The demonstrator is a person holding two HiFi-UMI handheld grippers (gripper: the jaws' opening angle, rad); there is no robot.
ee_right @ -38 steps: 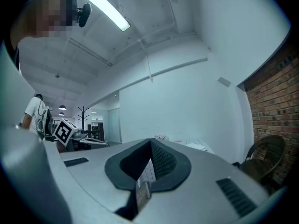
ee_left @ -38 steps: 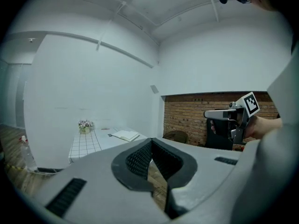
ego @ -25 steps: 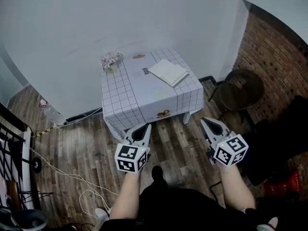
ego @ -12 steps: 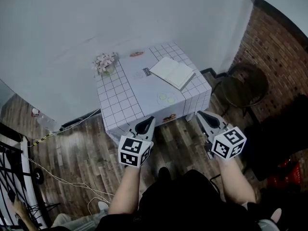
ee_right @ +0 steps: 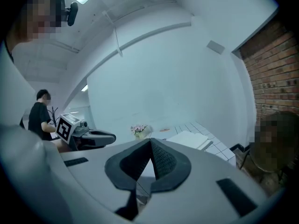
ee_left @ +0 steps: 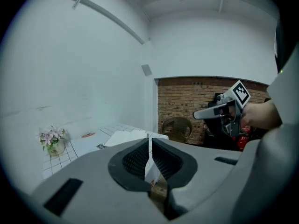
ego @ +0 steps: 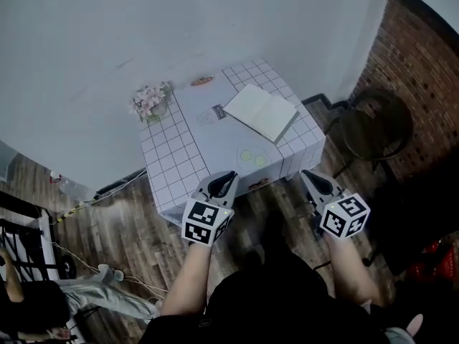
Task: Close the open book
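The open book (ego: 262, 112) is seen lying flat on the far right part of the checked-cloth surface (ego: 172, 165), and a small vase of flowers (ego: 149, 102) is set at its far left corner by the white wall. The left gripper (ego: 228, 176) and right gripper (ego: 310, 176) are held at the near edge, well apart from the book, each with jaws pressed together and empty. A dark round chair (ego: 373, 126) is placed just right of the surface, before a brick wall (ego: 423, 70).
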